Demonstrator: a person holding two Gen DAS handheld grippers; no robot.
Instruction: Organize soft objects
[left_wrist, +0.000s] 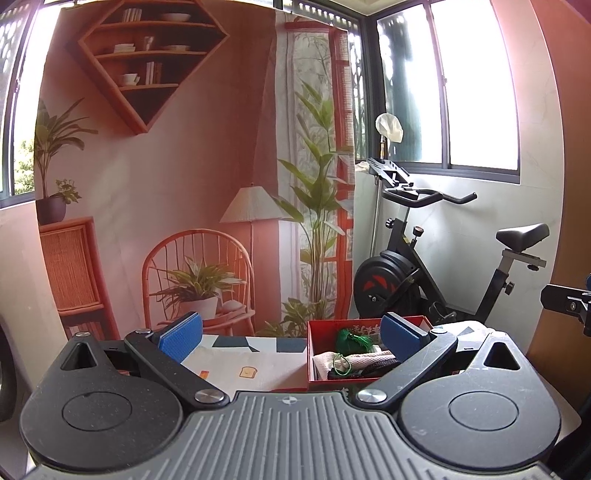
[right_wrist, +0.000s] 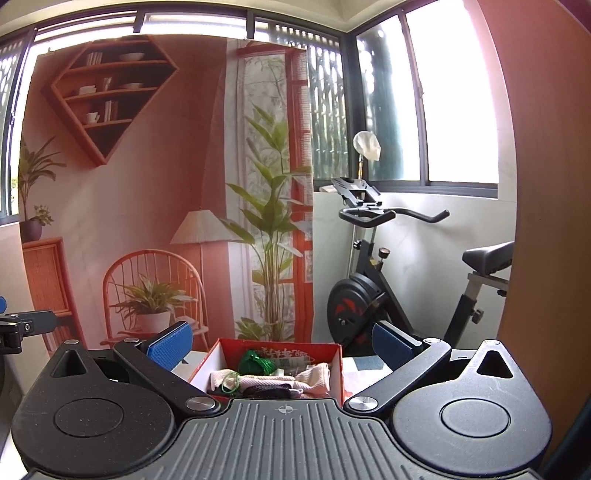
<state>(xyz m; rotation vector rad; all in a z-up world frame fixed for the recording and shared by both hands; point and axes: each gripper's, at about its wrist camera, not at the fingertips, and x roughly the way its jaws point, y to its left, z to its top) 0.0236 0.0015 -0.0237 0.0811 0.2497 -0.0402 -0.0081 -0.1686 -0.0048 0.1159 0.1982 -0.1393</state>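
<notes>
A printed backdrop (left_wrist: 166, 177) of a terracotta room hangs across the left of the balcony, its painted wicker chair and plants rising behind a patterned tablecloth (left_wrist: 251, 362). Over that cloth the left gripper (left_wrist: 291, 334) hovers with its blue pads spread wide and empty. Just right of centre sits the red box (left_wrist: 314, 347), open-topped and holding the soft objects (right_wrist: 269, 380): cream cloth pieces, a dark strap and a green tasselled bundle. The right gripper (right_wrist: 282, 341) is held above the box's near edge, its fingers likewise parted and gripping nothing. An exercise bike (right_wrist: 388, 288) stands beyond the table beneath bright windows, beside a wooden panel (right_wrist: 546, 221) at far right.
</notes>
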